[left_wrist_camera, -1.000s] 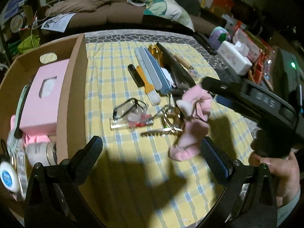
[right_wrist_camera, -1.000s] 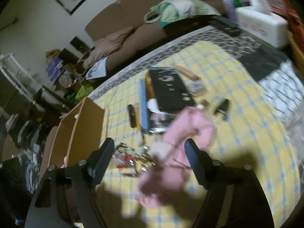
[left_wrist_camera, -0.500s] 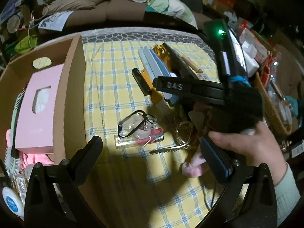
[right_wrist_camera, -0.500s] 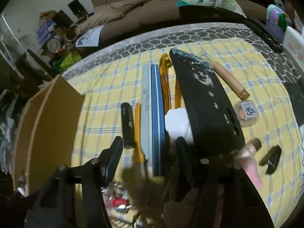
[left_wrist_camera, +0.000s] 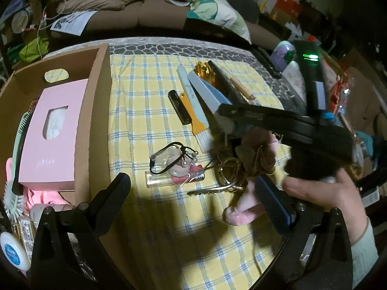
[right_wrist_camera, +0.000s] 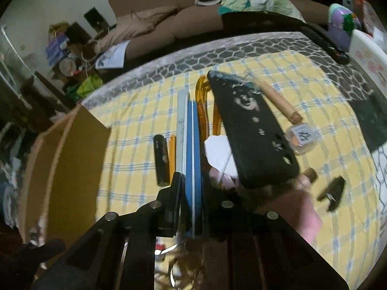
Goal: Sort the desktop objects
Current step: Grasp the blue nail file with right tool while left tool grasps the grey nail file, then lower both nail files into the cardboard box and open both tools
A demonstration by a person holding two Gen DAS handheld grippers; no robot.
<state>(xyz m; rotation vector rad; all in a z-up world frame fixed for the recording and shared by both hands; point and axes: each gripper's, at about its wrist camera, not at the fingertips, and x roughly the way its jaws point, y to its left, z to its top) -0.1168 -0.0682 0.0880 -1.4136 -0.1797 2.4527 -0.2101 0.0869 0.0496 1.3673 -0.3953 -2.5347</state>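
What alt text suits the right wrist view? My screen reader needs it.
The right gripper has its jaws shut on a blue and white nail buffer block lying on a yellow checked cloth. Beside it lie a black tube, a black phone case and a cardboard box.

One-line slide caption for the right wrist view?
Right gripper shut on the blue nail buffer block, beside the black phone case on the yellow checked cloth.
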